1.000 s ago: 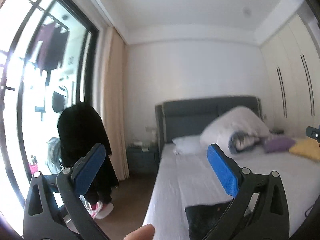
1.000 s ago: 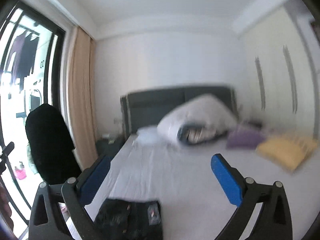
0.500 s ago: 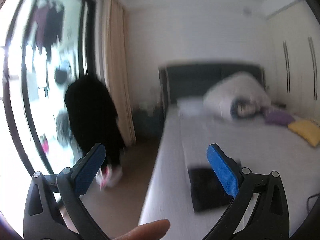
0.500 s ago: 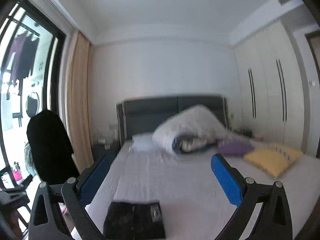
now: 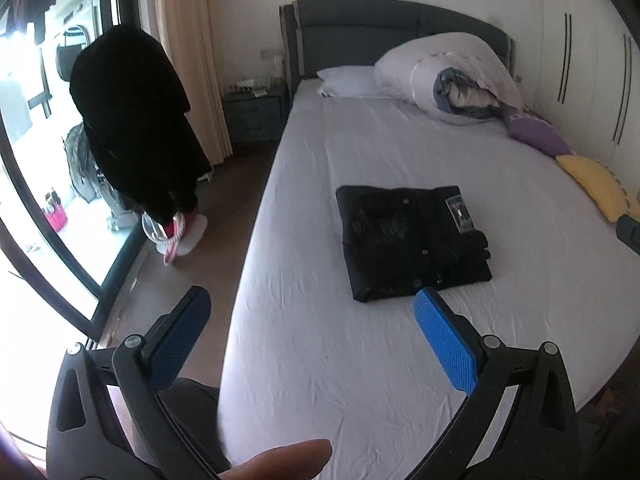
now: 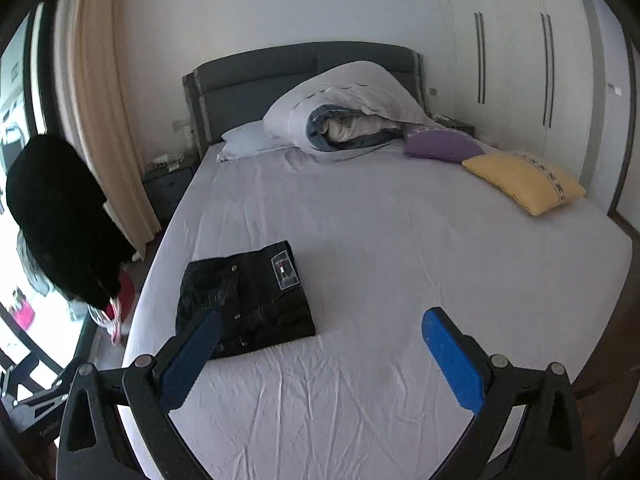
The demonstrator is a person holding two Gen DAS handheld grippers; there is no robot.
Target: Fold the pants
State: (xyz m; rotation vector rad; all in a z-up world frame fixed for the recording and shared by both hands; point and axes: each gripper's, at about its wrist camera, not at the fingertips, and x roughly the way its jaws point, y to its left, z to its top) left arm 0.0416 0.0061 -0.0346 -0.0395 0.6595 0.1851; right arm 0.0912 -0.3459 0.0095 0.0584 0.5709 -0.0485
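The left tool (image 5: 310, 326) hangs above the near edge of the bed (image 5: 360, 360) with its 2 blue pads spread wide and nothing between them. A fingertip (image 5: 280, 462) of the holder shows at the bottom of that view. The right tool (image 6: 320, 342) is likewise fully spread and empty, held above the near part of the mattress.

The black pants (image 5: 412, 236) lie on the lilac sheet, toward the bed's left side, already folded into a compact rectangular stack with a label patch (image 5: 460, 212) showing on top. In the left wrist view the stack sits just beyond that tool's right pad, ahead and to the right. In the right wrist view the pants (image 6: 244, 300) sit ahead and to the left, with the left pad overlapping their near corner in the picture. So the stack lies between the 2 tools, apart from both. Neither tool looks clearly closer. Its longer side appears to run roughly across the bed, though the fisheye makes this uncertain.

Judging from the tidy stack, the folding looks finished or nearly so.

Beyond lie a rolled duvet (image 6: 344, 112), a purple cushion (image 6: 440, 146) and a yellow cushion (image 6: 524, 182) near the headboard.
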